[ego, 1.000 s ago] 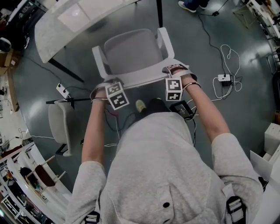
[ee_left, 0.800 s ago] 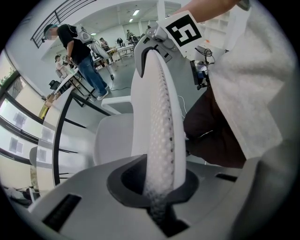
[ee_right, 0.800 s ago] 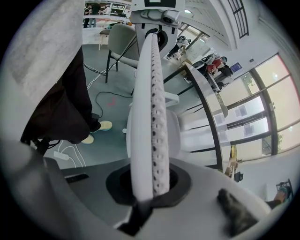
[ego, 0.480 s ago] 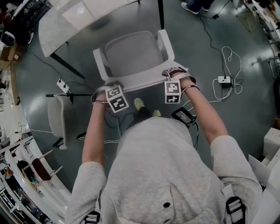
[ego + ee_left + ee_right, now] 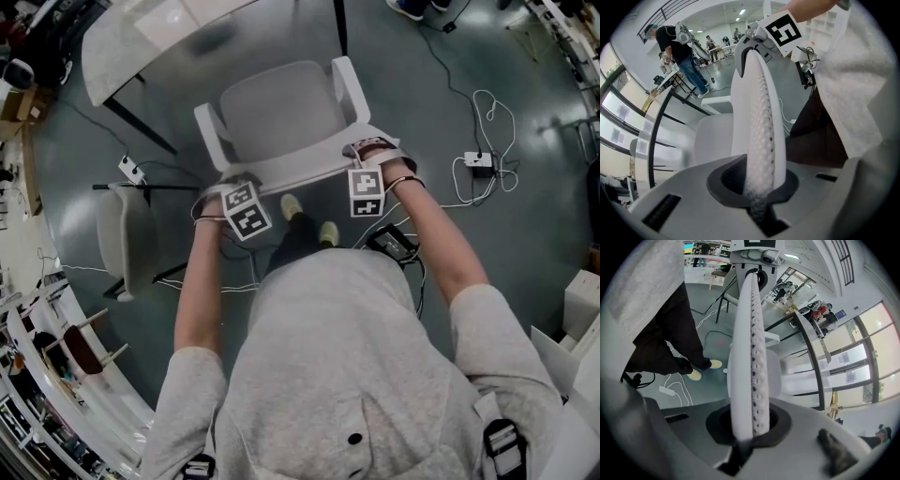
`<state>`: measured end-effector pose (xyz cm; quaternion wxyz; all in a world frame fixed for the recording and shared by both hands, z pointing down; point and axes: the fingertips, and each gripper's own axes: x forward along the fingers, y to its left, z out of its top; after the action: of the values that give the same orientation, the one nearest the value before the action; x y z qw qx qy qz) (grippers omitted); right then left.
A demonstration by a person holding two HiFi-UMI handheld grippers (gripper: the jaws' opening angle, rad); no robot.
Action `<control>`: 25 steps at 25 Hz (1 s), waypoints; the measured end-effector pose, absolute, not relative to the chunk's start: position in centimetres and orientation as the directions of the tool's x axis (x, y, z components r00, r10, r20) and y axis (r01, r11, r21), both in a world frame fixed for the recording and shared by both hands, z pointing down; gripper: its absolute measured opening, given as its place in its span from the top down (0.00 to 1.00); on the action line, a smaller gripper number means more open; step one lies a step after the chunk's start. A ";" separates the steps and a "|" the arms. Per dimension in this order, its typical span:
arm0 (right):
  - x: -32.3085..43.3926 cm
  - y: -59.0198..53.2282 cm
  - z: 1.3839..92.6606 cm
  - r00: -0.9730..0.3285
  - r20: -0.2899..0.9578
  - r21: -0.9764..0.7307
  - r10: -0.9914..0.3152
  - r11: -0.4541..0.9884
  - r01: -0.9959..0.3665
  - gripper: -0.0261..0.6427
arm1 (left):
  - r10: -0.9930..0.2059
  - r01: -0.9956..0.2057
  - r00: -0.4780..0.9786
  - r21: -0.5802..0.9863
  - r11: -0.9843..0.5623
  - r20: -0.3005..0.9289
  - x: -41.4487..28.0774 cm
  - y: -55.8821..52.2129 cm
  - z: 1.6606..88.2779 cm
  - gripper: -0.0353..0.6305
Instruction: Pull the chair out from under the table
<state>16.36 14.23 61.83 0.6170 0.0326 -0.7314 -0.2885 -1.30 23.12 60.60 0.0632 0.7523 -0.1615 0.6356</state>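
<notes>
beside the white tabletop [image 5: 131, 52], my left tongs [image 5: 228, 182] and right tongs [image 5: 371, 156] grip the pale grey chair's [image 5: 281, 117] back.

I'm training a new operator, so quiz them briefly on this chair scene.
1. Yes or no: is the chair's seat hidden under the table?
2. The left gripper and right gripper are both shut on the chair's: A armrest, B backrest, C leg?
3. How many chairs show in the head view?
Key: 1 no; 2 B; 3 two, counting the side chair.
</notes>
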 end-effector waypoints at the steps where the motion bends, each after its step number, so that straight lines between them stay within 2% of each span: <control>1: 16.6 14.6 61.8 -0.238 0.883 0.463 -0.404 0.829 0.312 0.92 | -0.163 -0.327 0.140 -0.110 -0.939 0.977 -1.0 23.6 60.6 0.87; 6: 17.6 16.8 62.1 -0.227 0.903 0.423 -0.365 0.851 0.311 0.92 | -0.175 -0.340 0.147 -0.116 -0.933 0.974 0.0 25.7 60.8 0.86; 7: 17.7 17.4 62.1 -0.225 0.916 0.389 -0.333 0.874 0.291 0.89 | -0.165 -0.353 0.164 -0.098 -0.931 0.973 0.2 26.1 60.7 0.84; 8: 17.7 18.1 61.7 -0.233 0.925 0.357 -0.301 0.897 0.261 0.78 | -0.150 -0.374 0.194 -0.068 -0.925 0.969 0.4 26.6 60.6 0.80; 9: 17.8 18.6 61.0 -0.250 0.928 0.334 -0.277 0.914 0.230 0.74 | -0.136 -0.403 0.234 -0.031 -0.915 0.963 0.5 27.0 60.3 0.73; 11: 18.4 19.5 59.2 -0.277 0.925 0.324 -0.262 0.922 0.211 0.70 | -0.129 -0.469 0.302 0.029 -0.883 0.945 0.1 27.8 59.3 0.62; 14: 20.0 20.8 56.6 -0.310 0.906 0.361 -0.289 0.908 0.210 0.70 | -0.189 -0.534 0.350 0.029 -0.845 0.918 -1.1 29.1 57.0 0.59; 16: 20.7 21.5 54.7 -0.373 0.877 0.369 -0.302 0.922 0.121 0.70 | -0.266 -0.599 0.372 0.011 -0.800 0.889 -2.4 30.0 55.3 0.60; 19: 20.5 22.0 51.5 -0.516 0.799 0.302 -0.309 0.948 -0.101 0.71 | -0.420 -0.705 0.409 -0.011 -0.709 0.810 -3.1 30.5 52.2 0.62; 21: 19.7 22.0 49.6 -0.628 0.710 0.194 -0.319 0.946 -0.260 0.73 | -0.551 -0.775 0.452 0.004 -0.631 0.702 -2.1 29.9 49.3 0.82; 24: 18.6 20.4 47.7 -0.711 0.549 0.072 -0.440 0.872 -0.484 0.91 | -0.754 -0.894 0.439 0.150 -0.423 0.488 -1.0 27.5 45.6 0.90; 25: 18.4 19.9 47.8 -0.708 0.523 0.055 -0.475 0.847 -0.528 0.91 | -0.800 -0.916 0.401 0.185 -0.355 0.446 -0.7 26.8 45.2 0.91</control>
<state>18.44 19.87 47.83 0.2691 0.2717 -0.9227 0.0497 -0.74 26.80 45.21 0.2061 0.8110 -0.5291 0.1407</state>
